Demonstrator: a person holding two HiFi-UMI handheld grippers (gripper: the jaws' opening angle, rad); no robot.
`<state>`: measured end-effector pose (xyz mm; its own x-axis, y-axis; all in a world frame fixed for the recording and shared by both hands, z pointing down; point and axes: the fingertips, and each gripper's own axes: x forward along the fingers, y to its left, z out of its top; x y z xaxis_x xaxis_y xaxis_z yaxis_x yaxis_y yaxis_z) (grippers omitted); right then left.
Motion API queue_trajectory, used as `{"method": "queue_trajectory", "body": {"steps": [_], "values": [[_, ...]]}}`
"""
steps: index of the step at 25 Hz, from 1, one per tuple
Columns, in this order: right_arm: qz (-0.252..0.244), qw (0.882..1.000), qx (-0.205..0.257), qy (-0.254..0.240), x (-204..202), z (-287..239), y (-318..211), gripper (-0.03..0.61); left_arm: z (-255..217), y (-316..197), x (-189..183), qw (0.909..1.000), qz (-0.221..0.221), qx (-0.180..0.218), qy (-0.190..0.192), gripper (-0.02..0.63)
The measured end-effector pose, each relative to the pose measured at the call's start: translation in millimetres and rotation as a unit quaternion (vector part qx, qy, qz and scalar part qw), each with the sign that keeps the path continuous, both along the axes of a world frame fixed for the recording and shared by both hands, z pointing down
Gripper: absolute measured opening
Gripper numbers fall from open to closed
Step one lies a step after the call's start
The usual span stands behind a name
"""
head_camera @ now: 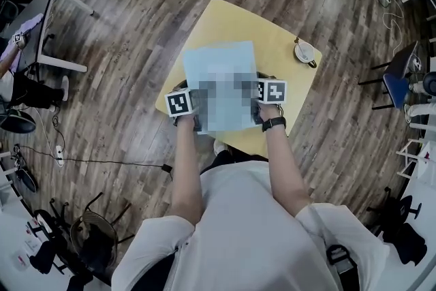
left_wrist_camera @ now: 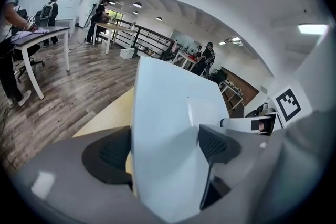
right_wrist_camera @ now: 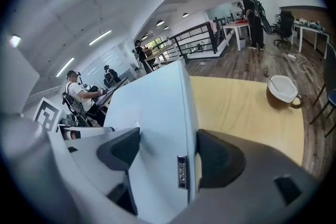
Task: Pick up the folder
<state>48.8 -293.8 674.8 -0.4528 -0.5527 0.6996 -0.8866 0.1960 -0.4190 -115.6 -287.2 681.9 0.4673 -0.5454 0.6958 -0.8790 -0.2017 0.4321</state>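
Note:
A pale blue folder is held up above the yellow table, gripped along its near edge from both sides. My left gripper is shut on its left side, and in the left gripper view the folder fills the space between the dark pads. My right gripper is shut on its right side. In the right gripper view the folder stands on edge between the pads, its small metal clip showing on the spine.
A white cup on a saucer sits near the table's right corner, also seen as the cup in the right gripper view. Wood floor surrounds the table. Desks, chairs and people stand at the room's edges.

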Motion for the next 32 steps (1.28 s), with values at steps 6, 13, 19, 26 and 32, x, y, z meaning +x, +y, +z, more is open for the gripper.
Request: {"method": "queue_trajectory", "body": {"steps": [6, 13, 19, 26, 32], "values": [[0.012, 0.999, 0.051, -0.014, 1, -49, -12, 0.352, -55, -16, 0, 0.9980, 0.017, 0.056, -0.025, 0.416], [0.010, 0.995, 0.104, -0.009, -4, -99, -22, 0.351, -99, -27, -6, 0.9946, 0.019, 0.100, -0.020, 0.414], [0.013, 0.991, 0.134, -0.015, -3, -131, -26, 0.351, -131, -29, -6, 0.9912, 0.016, 0.130, -0.019, 0.411], [0.006, 0.982, 0.187, -0.033, -15, -176, -32, 0.351, -173, -31, -17, 0.9850, 0.009, 0.171, -0.021, 0.411], [0.005, 0.973, 0.230, -0.031, -23, -214, -29, 0.350, -207, -29, -24, 0.9787, 0.005, 0.205, -0.016, 0.411]]}}
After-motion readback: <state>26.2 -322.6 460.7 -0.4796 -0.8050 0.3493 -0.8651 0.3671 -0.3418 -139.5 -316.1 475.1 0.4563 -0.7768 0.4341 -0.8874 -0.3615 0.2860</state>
